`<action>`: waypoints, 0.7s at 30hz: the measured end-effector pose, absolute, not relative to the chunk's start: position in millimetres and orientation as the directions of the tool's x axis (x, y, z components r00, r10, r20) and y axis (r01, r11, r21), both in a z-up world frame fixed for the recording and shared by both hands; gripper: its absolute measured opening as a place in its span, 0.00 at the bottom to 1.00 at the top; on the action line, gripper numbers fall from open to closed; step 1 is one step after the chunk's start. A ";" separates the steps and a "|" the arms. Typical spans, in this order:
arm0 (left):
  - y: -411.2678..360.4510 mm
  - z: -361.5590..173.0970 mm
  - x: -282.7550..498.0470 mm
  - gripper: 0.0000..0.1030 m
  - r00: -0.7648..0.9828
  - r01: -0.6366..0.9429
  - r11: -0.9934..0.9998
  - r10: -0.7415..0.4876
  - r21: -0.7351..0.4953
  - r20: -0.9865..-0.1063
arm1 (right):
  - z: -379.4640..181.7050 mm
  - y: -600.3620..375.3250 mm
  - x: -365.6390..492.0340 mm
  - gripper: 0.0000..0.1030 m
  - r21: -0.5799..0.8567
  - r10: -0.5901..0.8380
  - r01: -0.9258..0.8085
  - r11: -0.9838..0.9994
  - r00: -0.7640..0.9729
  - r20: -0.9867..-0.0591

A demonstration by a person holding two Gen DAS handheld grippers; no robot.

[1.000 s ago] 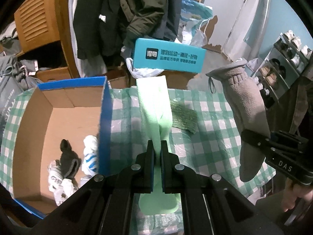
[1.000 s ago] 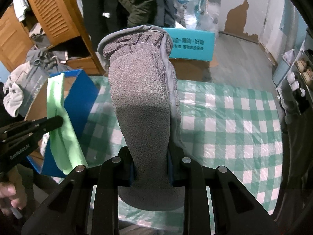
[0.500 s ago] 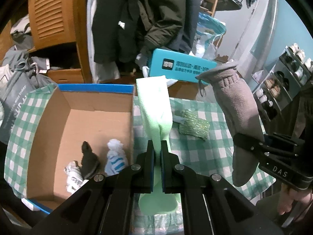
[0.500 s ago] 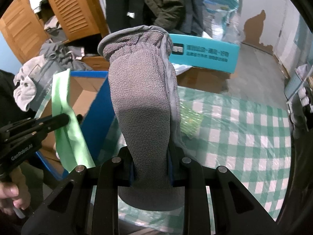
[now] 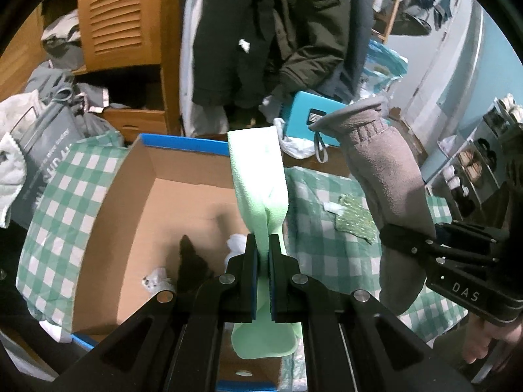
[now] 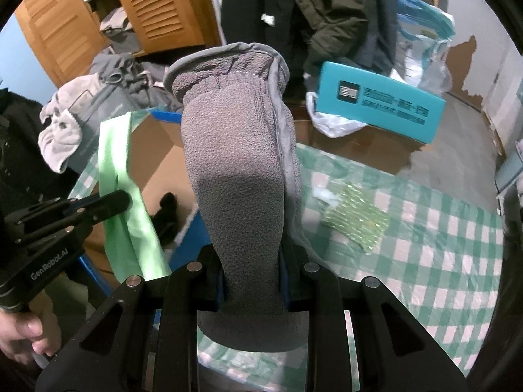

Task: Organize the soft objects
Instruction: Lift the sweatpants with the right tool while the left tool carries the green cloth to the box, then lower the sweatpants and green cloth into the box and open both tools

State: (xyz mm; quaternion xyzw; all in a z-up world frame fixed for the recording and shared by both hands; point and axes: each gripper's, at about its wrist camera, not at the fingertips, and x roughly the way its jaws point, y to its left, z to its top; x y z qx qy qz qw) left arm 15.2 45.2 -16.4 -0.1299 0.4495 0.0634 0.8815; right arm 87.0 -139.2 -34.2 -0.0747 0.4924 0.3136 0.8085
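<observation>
My left gripper (image 5: 262,251) is shut on a light green sock (image 5: 258,176) and holds it upright over the right side of an open cardboard box (image 5: 153,196) with a blue rim. Black and white socks (image 5: 191,258) lie in the box. My right gripper (image 6: 251,277) is shut on a grey fleece mitten (image 6: 238,170), held upright above the checked tablecloth (image 6: 425,228) just right of the box. The mitten also shows in the left wrist view (image 5: 385,179), and the green sock in the right wrist view (image 6: 130,202).
A green knitted piece (image 6: 356,219) lies on the green checked tablecloth right of the box. A teal carton (image 6: 379,98) sits behind the table. Coats hang at the back, wooden louvred doors and piled clothes (image 5: 42,124) stand to the left, and shoe racks (image 5: 474,163) to the right.
Both grippers have moved left and up with their loads. The green sock now hangs over the box interior instead of the tablecloth. The mitten has come closer to the box.
</observation>
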 end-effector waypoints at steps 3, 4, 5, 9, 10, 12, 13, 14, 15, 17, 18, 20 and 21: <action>58.8 -16.8 11.4 0.05 0.587 -0.254 0.952 0.012 -0.170 -0.809 | -33.9 -124.8 87.1 0.22 0.191 0.439 -0.594 0.781 0.306 -0.845; 61.9 -17.1 10.7 0.05 0.587 -0.260 0.951 0.016 -0.169 -0.809 | -33.9 -118.6 87.4 0.22 0.192 0.441 -0.600 0.777 0.300 -0.846; 66.5 -17.8 9.5 0.05 0.587 -0.266 0.949 0.022 -0.168 -0.809 | -34.0 -113.5 87.2 0.22 0.194 0.444 -0.604 0.773 0.296 -0.846; 82.2 -21.4 5.1 0.05 0.581 -0.291 0.940 0.026 -0.178 -0.813 | -35.8 -91.3 86.6 0.22 0.198 0.449 -0.625 0.756 0.274 -0.851; 86.9 -22.8 3.9 0.05 0.579 -0.299 0.937 0.029 -0.179 -0.815 | -36.4 -84.8 86.3 0.22 0.196 0.448 -0.631 0.751 0.269 -0.853; 94.1 -25.2 2.1 0.05 0.574 -0.311 0.934 0.036 -0.178 -0.818 | -37.5 -71.9 85.4 0.22 0.190 0.445 -0.643 0.742 0.260 -0.857; 97.9 -26.6 0.8 0.05 0.572 -0.317 0.932 0.041 -0.175 -0.819 | -37.6 -66.8 84.9 0.22 0.189 0.445 -0.648 0.737 0.256 -0.858; 100.3 -27.6 0.2 0.05 0.569 -0.322 0.931 0.047 -0.170 -0.821 | -38.2 -62.0 84.5 0.22 0.188 0.445 -0.653 0.733 0.251 -0.860; 103.3 -29.0 -1.1 0.05 0.566 -0.329 0.930 0.054 -0.165 -0.822 | -39.0 -57.0 84.0 0.22 0.188 0.444 -0.658 0.729 0.246 -0.861; 110.1 -32.6 -2.8 0.05 0.561 -0.342 0.926 0.064 -0.160 -0.825 | -41.3 -46.1 82.8 0.22 0.185 0.442 -0.669 0.720 0.236 -0.866; 112.5 -34.2 -3.2 0.05 0.559 -0.345 0.924 0.063 -0.163 -0.826 | -42.7 -41.1 82.3 0.22 0.183 0.440 -0.674 0.716 0.231 -0.868; 117.4 -38.8 -3.8 0.05 0.555 -0.351 0.921 0.058 -0.170 -0.830 | -46.1 -30.6 80.9 0.22 0.182 0.437 -0.683 0.708 0.220 -0.872; 119.9 -41.9 -3.9 0.05 0.548 -0.355 0.919 0.059 -0.168 -0.834 | -47.6 -26.4 80.5 0.22 0.182 0.435 -0.686 0.704 0.214 -0.874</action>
